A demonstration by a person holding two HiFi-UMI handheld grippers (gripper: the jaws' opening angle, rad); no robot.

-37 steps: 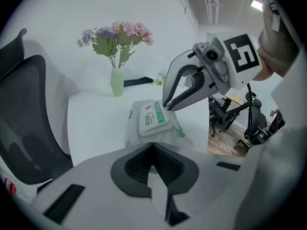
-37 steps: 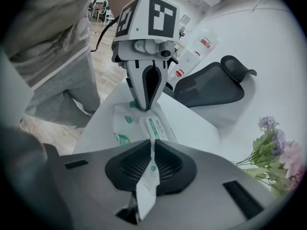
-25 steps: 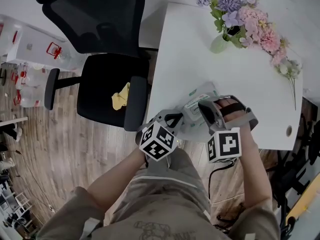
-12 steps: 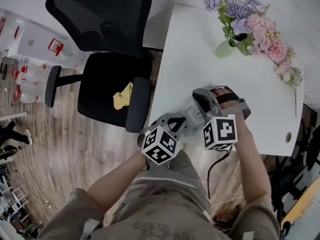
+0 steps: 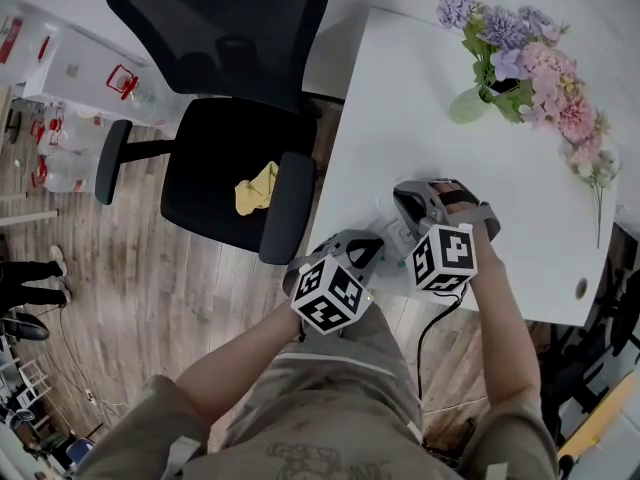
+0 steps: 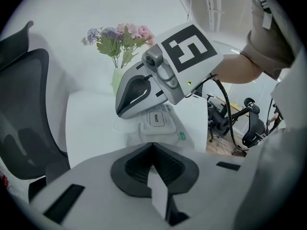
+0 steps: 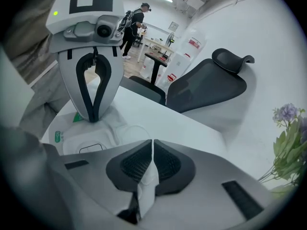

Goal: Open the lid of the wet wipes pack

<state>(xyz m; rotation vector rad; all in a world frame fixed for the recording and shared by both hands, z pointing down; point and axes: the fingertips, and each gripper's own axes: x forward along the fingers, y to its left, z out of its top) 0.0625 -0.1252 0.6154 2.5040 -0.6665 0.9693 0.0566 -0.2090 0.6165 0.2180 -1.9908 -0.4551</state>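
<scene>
The wet wipes pack [image 6: 158,130] lies lid-up on the bench [image 6: 91,123], well apart from the flower vase [image 6: 116,79]. The left claw [image 6: 152,143], closed and empty, presses on the pack's end farthest from the vase, likely to anchor it. The right claw [image 7: 152,140], on the side nearer the vase, has just been closing, with nothing visibly caught.

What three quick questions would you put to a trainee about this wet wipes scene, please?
1. True or false: the lid lies flat and closed on the wet wipes pack.
2. What lies on the office chair? A: a yellow cloth; B: a red mug; C: a book.
3. Fill in: the jaws of the left gripper are ___.
Key: 1 true; 2 A; 3 shut.
</scene>
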